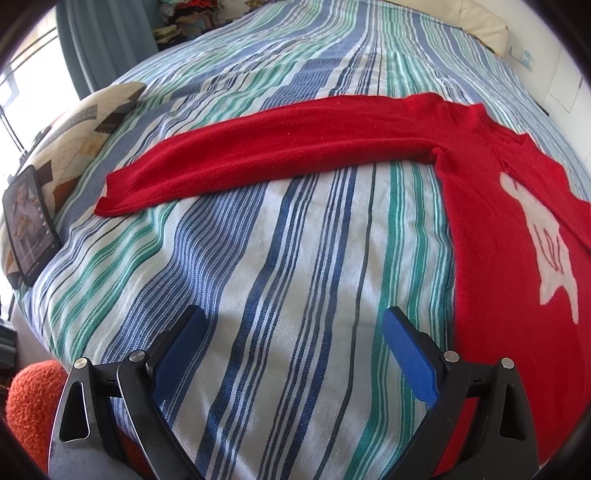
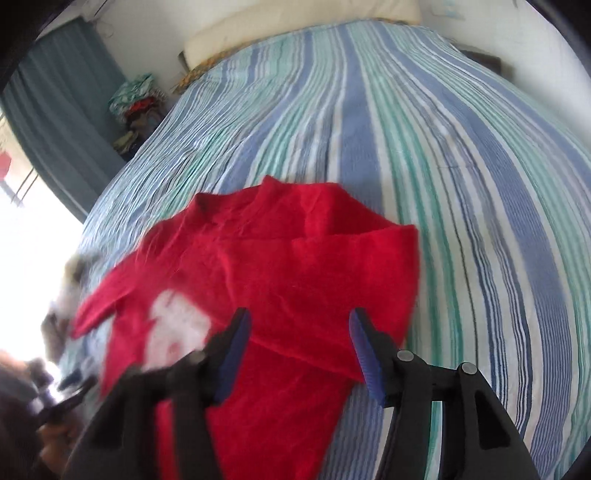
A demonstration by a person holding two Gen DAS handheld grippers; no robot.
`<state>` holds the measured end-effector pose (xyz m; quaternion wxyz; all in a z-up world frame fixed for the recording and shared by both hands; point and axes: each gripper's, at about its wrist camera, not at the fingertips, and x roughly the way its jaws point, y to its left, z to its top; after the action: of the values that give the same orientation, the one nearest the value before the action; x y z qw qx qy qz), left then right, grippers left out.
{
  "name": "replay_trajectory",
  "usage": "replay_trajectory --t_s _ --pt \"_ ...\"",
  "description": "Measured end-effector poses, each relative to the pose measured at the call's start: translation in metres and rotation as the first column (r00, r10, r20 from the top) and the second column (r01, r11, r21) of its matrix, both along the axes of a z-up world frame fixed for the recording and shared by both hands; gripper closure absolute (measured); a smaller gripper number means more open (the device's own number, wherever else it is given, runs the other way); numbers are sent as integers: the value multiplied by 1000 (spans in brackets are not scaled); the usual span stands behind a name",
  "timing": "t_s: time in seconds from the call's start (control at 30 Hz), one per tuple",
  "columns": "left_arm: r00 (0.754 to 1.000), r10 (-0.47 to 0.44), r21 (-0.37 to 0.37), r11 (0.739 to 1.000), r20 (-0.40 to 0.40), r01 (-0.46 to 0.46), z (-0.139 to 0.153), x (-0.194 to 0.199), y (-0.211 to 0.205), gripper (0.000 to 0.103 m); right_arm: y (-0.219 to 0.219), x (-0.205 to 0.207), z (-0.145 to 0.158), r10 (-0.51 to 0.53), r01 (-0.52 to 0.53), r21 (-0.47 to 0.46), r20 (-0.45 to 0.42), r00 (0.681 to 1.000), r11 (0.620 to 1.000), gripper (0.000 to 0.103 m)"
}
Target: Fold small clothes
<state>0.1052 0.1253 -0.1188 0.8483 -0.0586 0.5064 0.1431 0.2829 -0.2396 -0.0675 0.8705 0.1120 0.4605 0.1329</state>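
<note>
A small red knitted sweater (image 1: 491,229) with a white figure on its chest lies flat on the bed, on a bedspread (image 1: 280,266) striped in blue, green and white. One long sleeve (image 1: 266,155) stretches straight out across the stripes toward the bed's left edge, where a patterned pillow (image 1: 85,122) and a dark tablet (image 1: 29,225) with a lit screen rest.

My left gripper (image 1: 291,332) hangs over bare bedspread just beside the sweater's body, its blue-padded fingers (image 1: 410,358) wide apart with nothing between them.

In the right wrist view, which is blurred, the other sleeve (image 2: 332,266) is already folded over the sweater's body. My right gripper (image 2: 299,328) hovers above that red cloth with its fingers (image 2: 365,354) partly apart; the fabric shows between them, but I see no pad pressing on it. A cream pillow (image 2: 295,26) sits at the bed's far end.
</note>
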Motion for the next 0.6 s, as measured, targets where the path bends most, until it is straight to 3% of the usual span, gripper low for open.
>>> replay_trajectory --t_s 0.1,0.2,0.3,0.43,0.5,0.53,0.6 --pt "1000 -1 1 1000 1 1 0 -1 0 6 81 5 6 194 -187 -150 39 980 971 48" --pt "1000 7 -13 1000 6 -7 2 -2 4 6 166 11 -6 390 -363 -311 28 920 879 49" --pt "1000 27 -51 998 11 -27 3 -4 12 6 214 30 -32 447 -415 -429 -27 894 802 56" --pt "999 45 -97 994 11 -44 3 -2 20 6 230 58 -61 428 -414 -495 -92 899 764 63" --pt "999 47 -104 994 6 -46 2 -1 20 6 230 62 -69 434 -425 -512 -110 894 746 92" --pt "999 47 -106 993 4 -46 1 -1 20 6 227 66 -67 424 -408 -521 -95 901 750 97" --pt "999 45 -105 993 2 -44 1 0 19 6 218 65 -49 386 -356 -453 -28 922 817 97"
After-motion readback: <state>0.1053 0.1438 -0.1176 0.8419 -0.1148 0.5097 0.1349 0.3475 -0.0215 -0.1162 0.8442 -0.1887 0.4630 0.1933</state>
